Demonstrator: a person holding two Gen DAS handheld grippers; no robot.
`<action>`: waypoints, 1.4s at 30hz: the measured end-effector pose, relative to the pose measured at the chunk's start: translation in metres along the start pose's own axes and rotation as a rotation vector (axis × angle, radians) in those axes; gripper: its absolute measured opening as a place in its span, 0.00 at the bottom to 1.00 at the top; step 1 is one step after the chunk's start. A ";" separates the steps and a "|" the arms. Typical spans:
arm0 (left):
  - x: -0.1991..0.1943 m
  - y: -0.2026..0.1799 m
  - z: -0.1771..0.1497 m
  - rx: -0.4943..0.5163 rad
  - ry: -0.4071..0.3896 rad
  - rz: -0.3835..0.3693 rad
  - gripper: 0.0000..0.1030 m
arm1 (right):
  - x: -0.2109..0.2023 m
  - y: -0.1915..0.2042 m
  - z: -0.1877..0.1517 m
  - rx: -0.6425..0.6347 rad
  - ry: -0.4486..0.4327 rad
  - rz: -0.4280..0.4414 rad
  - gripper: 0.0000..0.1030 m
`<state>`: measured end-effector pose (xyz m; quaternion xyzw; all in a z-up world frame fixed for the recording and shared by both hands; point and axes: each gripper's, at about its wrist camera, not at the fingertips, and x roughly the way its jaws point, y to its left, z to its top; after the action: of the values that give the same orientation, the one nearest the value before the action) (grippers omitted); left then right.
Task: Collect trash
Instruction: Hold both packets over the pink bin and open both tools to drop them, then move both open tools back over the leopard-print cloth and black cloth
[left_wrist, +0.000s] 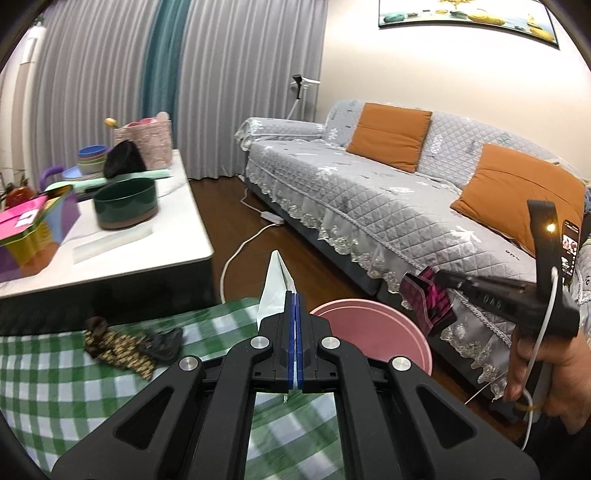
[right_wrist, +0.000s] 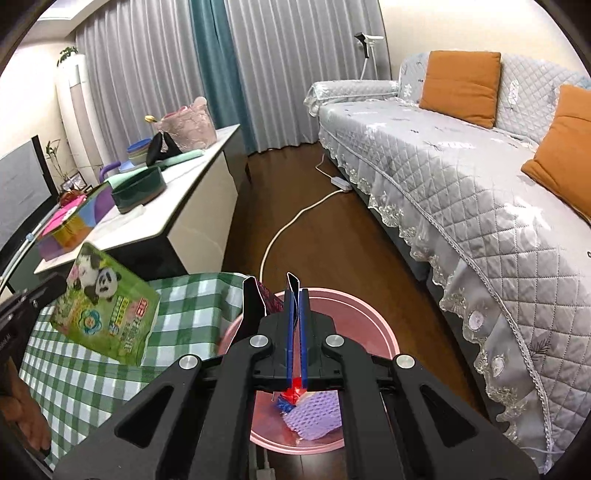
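Right wrist view: right gripper (right_wrist: 294, 295) hangs over the pink bin (right_wrist: 384, 332), which stands on the wood floor between the checked cloth (right_wrist: 85, 369) on the left and the sofa (right_wrist: 461, 177) on the right. Its blue pads (right_wrist: 303, 332) are pinched on a thin dark wrapper (right_wrist: 255, 299); a flap sticks up left of the jaws, with magenta print showing. A purple foam net (right_wrist: 314, 413) and a red-and-blue scrap (right_wrist: 290, 398) already lie in the bin.

Left wrist view: left gripper (left_wrist: 295, 295) has its jaws pressed together on a green panda pouch (right_wrist: 107, 302); from this camera only the white back (left_wrist: 275, 291) shows. The pouch hangs over the cloth, left of the bin and not yet above it.

Handling, judged: both items look like light, limp, slick film. An edge pinch seems enough; a grip deep on a flat seam should slip less. On release, film may cling to the pads.

Dark clutter (left_wrist: 122, 347) lies on the cloth; cannot identify it.
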<state>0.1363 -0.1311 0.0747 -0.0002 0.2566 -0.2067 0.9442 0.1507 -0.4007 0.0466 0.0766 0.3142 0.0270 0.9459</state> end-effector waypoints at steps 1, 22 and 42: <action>0.006 -0.004 0.002 0.005 0.001 -0.008 0.00 | 0.003 -0.002 0.000 -0.001 0.003 -0.005 0.03; 0.085 -0.056 0.002 0.059 0.087 -0.140 0.02 | 0.033 -0.037 0.000 0.063 0.036 -0.120 0.17; -0.003 -0.012 -0.005 0.020 -0.021 0.054 0.79 | -0.018 0.007 0.011 0.002 -0.154 -0.135 0.91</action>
<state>0.1269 -0.1409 0.0731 0.0142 0.2445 -0.1837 0.9520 0.1431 -0.3969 0.0670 0.0580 0.2448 -0.0431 0.9669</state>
